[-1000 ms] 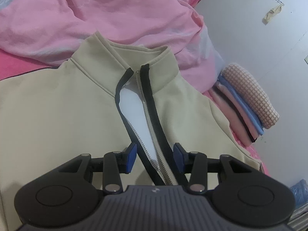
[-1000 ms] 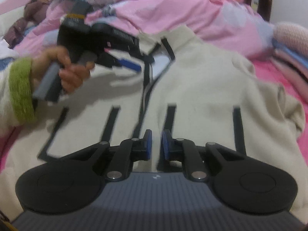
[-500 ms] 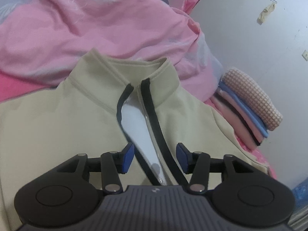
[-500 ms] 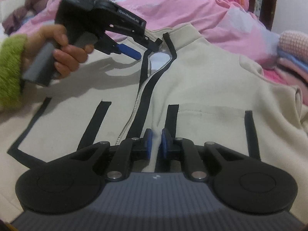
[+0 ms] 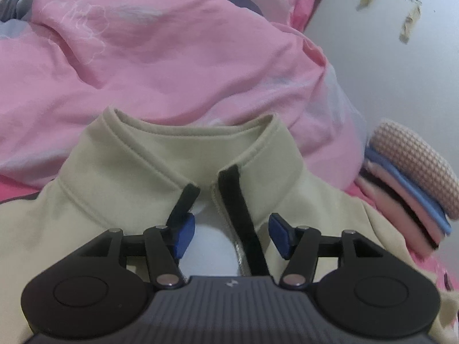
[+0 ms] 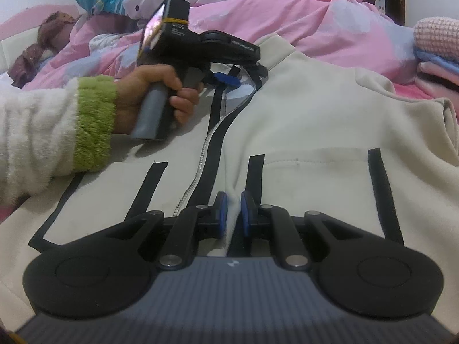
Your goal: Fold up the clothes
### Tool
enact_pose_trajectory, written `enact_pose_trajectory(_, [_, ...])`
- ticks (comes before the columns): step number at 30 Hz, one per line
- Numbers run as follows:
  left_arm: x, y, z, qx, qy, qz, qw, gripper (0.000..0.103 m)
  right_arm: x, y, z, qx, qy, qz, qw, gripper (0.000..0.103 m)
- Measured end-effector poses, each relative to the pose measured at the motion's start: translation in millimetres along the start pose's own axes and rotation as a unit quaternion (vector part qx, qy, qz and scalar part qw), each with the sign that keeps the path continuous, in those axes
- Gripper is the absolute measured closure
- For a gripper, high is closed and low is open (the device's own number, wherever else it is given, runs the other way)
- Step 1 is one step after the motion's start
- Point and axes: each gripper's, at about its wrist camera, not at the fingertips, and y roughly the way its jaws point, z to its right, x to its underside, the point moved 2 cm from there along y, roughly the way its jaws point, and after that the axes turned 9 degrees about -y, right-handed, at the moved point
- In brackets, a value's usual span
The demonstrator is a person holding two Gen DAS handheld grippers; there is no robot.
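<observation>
A beige zip jacket (image 5: 120, 200) with black trim lies front-up on the bed, its stand-up collar (image 5: 186, 143) towards the pink duvet. My left gripper (image 5: 232, 238) hovers just below the collar. Its jaws are opening, and the black zipper edge (image 5: 243, 229) and the white lining lie between the pads, which do not press on them. In the right wrist view a hand holds that left gripper (image 6: 243, 74) over the neck opening. My right gripper (image 6: 233, 215) is lower on the jacket (image 6: 315, 114), shut on a raised fold of its pale fabric beside the zipper (image 6: 200, 160).
A rumpled pink duvet (image 5: 172, 57) is heaped behind the collar. A stack of folded clothes (image 5: 407, 189) sits at the right against a white wall (image 5: 373, 57). A fluffy white sleeve with a green cuff (image 6: 94, 123) rests on the jacket's left side.
My left gripper has travelled up the zipper to just under the collar, and its jaws have spread wider. The right gripper stays pinched on the fabric fold.
</observation>
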Motion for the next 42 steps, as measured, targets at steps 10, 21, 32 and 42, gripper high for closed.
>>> enact_pose_trajectory(10, [-1,-15,24,-0.029,0.047,0.046,0.9974,0.088,3,-2,4,-0.010,0.011,0.009,1.000,0.094])
enact_pose_trajectory(21, [-24,-78,37,-0.049,0.012,0.067,0.9965,0.094,4,-18,9,-0.043,0.017,0.054,0.997,0.092])
enact_pose_trajectory(32, [-17,-25,-17,-0.070,-0.048,0.017,0.9962,0.093,-1,-45,-11,-0.068,-0.036,0.047,0.996,0.090])
enact_pose_trajectory(42, [-17,-24,-10,-0.071,-0.033,0.017,0.9968,0.093,36,-87,-72,-0.040,-0.205,-0.034,0.977,0.065])
